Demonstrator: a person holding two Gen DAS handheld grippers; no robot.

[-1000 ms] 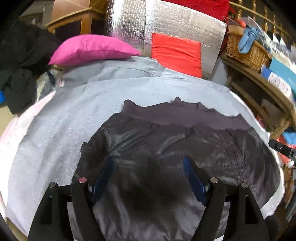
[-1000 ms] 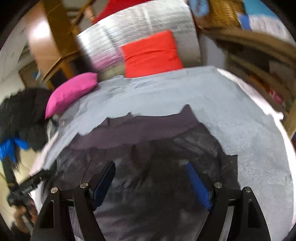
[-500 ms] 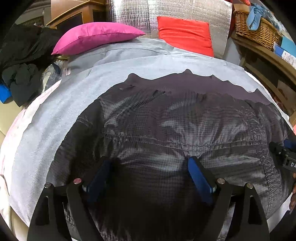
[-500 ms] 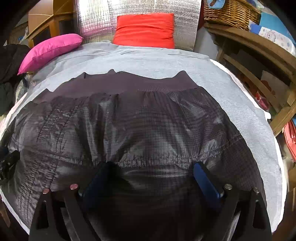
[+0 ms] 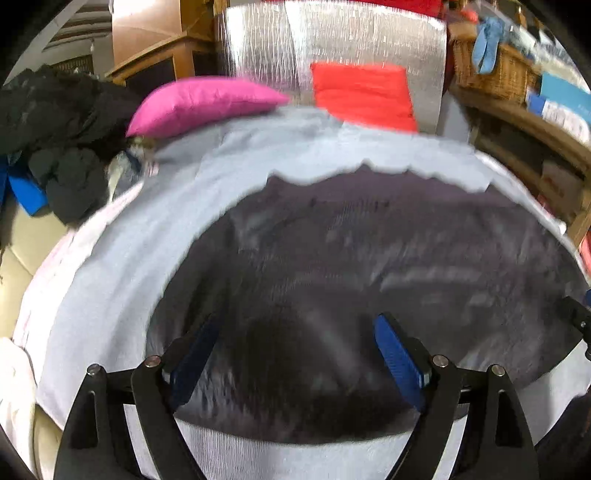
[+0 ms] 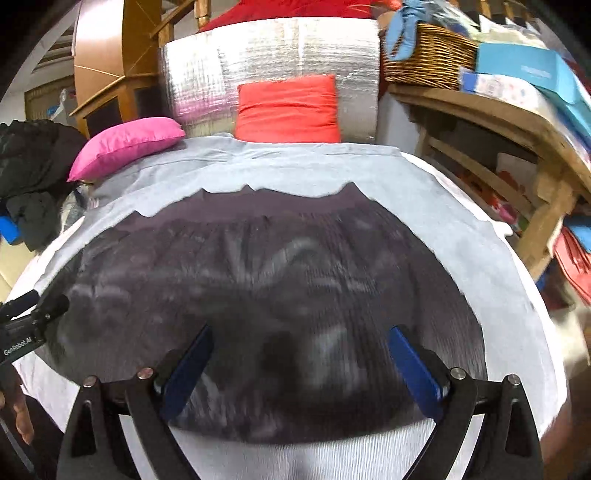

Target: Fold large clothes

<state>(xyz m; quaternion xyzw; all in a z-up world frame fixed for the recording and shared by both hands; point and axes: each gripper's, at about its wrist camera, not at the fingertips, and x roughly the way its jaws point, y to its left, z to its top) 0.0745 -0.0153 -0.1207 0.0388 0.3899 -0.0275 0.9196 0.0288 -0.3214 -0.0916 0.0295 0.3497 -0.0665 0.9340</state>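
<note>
The dark checked nylon garment [image 6: 266, 295] lies folded flat on the pale grey bed sheet [image 6: 461, 236], ribbed hem toward the red square cushion [image 6: 288, 107]. Left gripper [image 5: 295, 354] and right gripper [image 6: 299, 365] hover over its near edge, jaws spread, grasping nothing. One fold looks complete; next needs regripping an edge. The wicker basket [image 6: 428, 62] beside the cushion holds blue cloth [image 6: 400, 33].

Shiny dark woven garment [image 6: 258, 280]; matt grey sheet [image 6: 461, 236]; wicker basket [image 6: 424, 59]; crinkled foil panel [image 6: 266, 51]
</note>
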